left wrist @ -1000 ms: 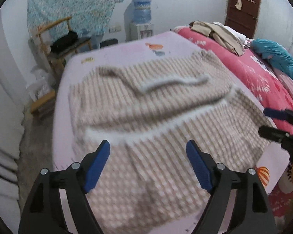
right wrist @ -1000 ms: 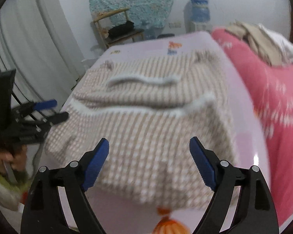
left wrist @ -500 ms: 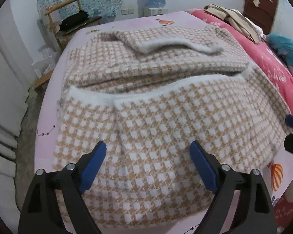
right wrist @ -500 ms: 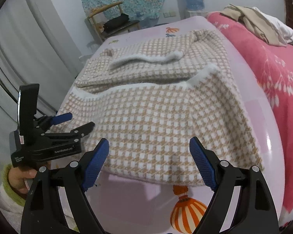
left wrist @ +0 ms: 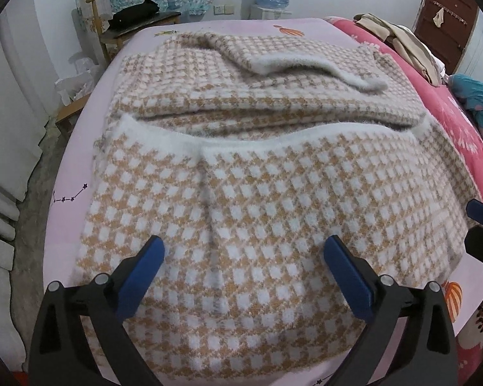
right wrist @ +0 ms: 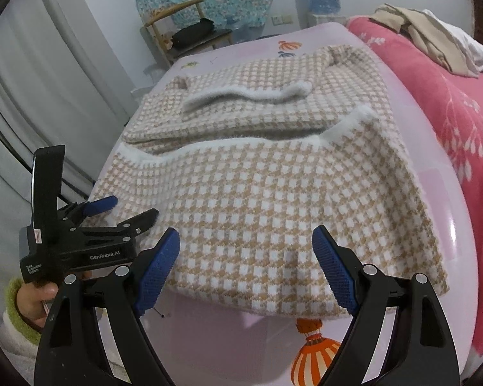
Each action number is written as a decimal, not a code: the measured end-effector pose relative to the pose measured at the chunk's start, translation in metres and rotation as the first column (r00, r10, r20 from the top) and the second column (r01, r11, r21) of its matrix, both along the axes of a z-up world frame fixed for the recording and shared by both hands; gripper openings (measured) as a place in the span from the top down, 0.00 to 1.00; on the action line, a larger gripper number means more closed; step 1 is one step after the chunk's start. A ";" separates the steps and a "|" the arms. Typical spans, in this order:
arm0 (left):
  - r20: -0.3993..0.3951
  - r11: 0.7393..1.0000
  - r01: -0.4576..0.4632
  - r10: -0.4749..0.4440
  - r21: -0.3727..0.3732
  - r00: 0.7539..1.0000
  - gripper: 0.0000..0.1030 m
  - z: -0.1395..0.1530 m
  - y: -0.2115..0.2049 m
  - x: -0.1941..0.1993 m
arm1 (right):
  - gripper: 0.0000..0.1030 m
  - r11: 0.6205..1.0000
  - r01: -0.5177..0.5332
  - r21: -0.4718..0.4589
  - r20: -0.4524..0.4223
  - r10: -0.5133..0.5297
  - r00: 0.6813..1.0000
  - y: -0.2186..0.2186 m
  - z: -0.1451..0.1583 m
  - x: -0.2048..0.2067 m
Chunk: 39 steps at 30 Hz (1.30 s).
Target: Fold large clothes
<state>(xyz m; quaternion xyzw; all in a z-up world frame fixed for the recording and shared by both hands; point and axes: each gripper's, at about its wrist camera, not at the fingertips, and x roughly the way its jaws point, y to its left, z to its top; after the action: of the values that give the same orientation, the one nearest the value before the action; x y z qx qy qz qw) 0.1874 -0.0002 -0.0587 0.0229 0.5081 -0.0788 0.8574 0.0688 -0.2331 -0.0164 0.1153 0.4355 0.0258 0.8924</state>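
Your tan-and-white checked garment point(left wrist: 257, 193) lies partly folded across the near end of the bed point(right wrist: 402, 337), on its pale pink sheet. The near layer ends in a fluffy white border point(left wrist: 273, 138) that runs across the bed, and behind it a second folded layer carries a smaller white-edged flap point(right wrist: 244, 95). The garment's front edge stops just short of the bed's near edge, beside an orange balloon print point(right wrist: 315, 350) on the sheet.

Your left claw point(left wrist: 243, 271) hovers over the garment's near left part with its jaws wide; they have just been opening, and nothing is pinched between the blue pads. Your right claw point(right wrist: 246, 265) sits over the near edge, jaws also spread wide and gripping nothing.

A red floral blanket point(right wrist: 460, 112) covers the bed's right side, with beige clothes point(right wrist: 418, 32) heaped at its far end. A wooden chair point(left wrist: 128, 19) stands beyond the far left corner.
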 end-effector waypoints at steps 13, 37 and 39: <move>-0.001 1.000 -0.017 0.017 0.003 1.000 0.05 0.000 -0.003 -0.001 | 0.22 1.000 0.001 -0.001 0.001 -0.001 1.000 0.000 -0.002 -0.001; -0.001 1.000 -0.022 0.022 0.005 1.000 0.05 -0.001 -0.003 -0.002 | 0.22 1.000 0.001 -0.001 0.003 -0.001 1.000 0.000 -0.002 -0.001; -0.001 1.000 -0.023 0.023 0.005 1.000 0.05 -0.001 -0.003 -0.002 | 0.22 1.000 0.002 -0.004 0.004 -0.002 1.000 0.000 -0.002 -0.002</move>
<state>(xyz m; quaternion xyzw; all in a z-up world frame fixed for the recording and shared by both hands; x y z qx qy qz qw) 0.1855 -0.0031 -0.0596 0.0191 0.5090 -0.0678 0.8579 0.0673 -0.2332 -0.0186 0.1137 0.4338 0.0243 0.8935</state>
